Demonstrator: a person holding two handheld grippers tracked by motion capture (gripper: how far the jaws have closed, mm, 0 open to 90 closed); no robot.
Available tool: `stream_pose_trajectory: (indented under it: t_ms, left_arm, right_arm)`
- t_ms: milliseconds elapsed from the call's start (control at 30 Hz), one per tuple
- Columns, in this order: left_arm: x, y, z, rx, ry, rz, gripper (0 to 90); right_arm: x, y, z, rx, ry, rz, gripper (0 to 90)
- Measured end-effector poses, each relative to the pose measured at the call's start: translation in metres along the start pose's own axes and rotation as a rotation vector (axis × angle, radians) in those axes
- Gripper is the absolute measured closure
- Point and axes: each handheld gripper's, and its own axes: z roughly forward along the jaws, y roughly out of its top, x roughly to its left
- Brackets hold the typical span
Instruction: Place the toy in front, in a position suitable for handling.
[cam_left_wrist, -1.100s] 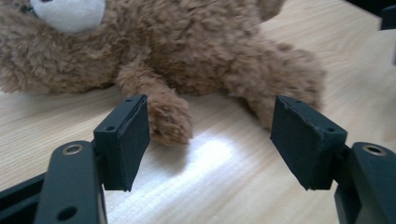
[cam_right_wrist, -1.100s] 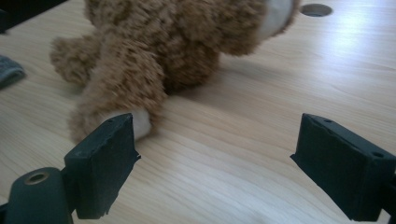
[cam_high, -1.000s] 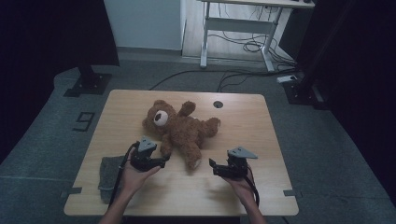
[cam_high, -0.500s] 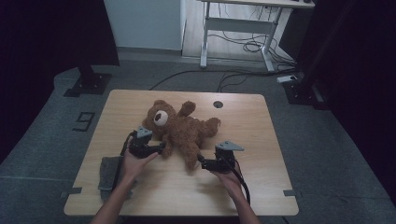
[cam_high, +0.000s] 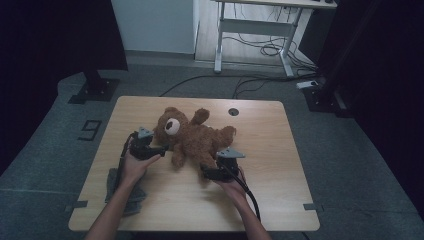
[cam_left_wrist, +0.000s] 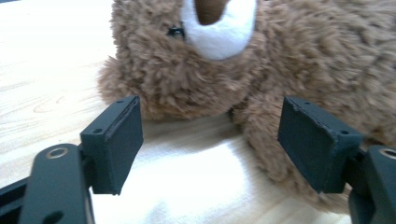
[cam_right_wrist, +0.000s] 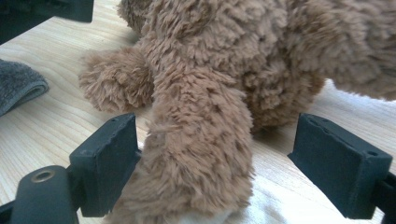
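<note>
A single large numeral "9" (cam_high: 90, 129) is marked in dark tape or paint on the grey floor (cam_high: 45, 150), just off the left edge of the wooden table (cam_high: 270, 200) as seen in the high view. Nothing else legible appears: no label, brand or lettering can be read on any other surface.

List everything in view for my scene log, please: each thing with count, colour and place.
teddy bear: one, brown with a white muzzle, lying mid-table
cloth: one, grey, near left table edge, under the left forearm
table: one, light wood, centre
desk frame: one, white, on the floor behind
left hand-held gripper: one, black, open, nothing between its jaws, beside the bear's head
right hand-held gripper: one, black, open, jaws either side of a bear limb, right jaw clear of it
</note>
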Motion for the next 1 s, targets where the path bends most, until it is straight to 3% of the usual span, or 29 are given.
stream_pose_trajectory:
  t_ms: [200, 367, 467, 533, 700, 800, 1000]
  left_arm:
    - [0.017, 0.005, 0.010, 0.012, 0.010, 0.010, 19.9]
    - [0.022, 0.002, 0.013, -0.008, -0.043, -0.025, 19.8]
    - [0.017, 0.003, 0.016, -0.010, -0.075, -0.019, 20.4]
    - [0.011, 0.004, 0.019, 0.000, -0.120, -0.033, 21.5]
    - [-0.014, 0.004, 0.030, 0.046, -0.191, -0.008, 20.7]
    - [-0.022, 0.005, 0.035, 0.061, -0.199, -0.005, 21.0]
    - [-0.036, -0.001, 0.052, 0.144, -0.208, 0.028, 25.7]
  right_arm:
    - [0.000, -0.001, 0.004, 0.003, -0.003, -0.001, 15.2]
    - [-0.001, -0.002, 0.006, 0.007, 0.010, 0.006, 16.8]
    - [0.000, -0.002, 0.011, 0.019, 0.019, 0.006, 17.9]
    - [0.000, -0.002, 0.015, 0.029, 0.018, 0.008, 18.5]
    - [-0.002, -0.002, 0.022, 0.034, 0.019, 0.023, 20.3]
    - [-0.003, -0.003, 0.025, 0.043, 0.017, 0.032, 21.1]
    - [-0.005, -0.003, 0.028, 0.047, 0.016, 0.037, 23.0]
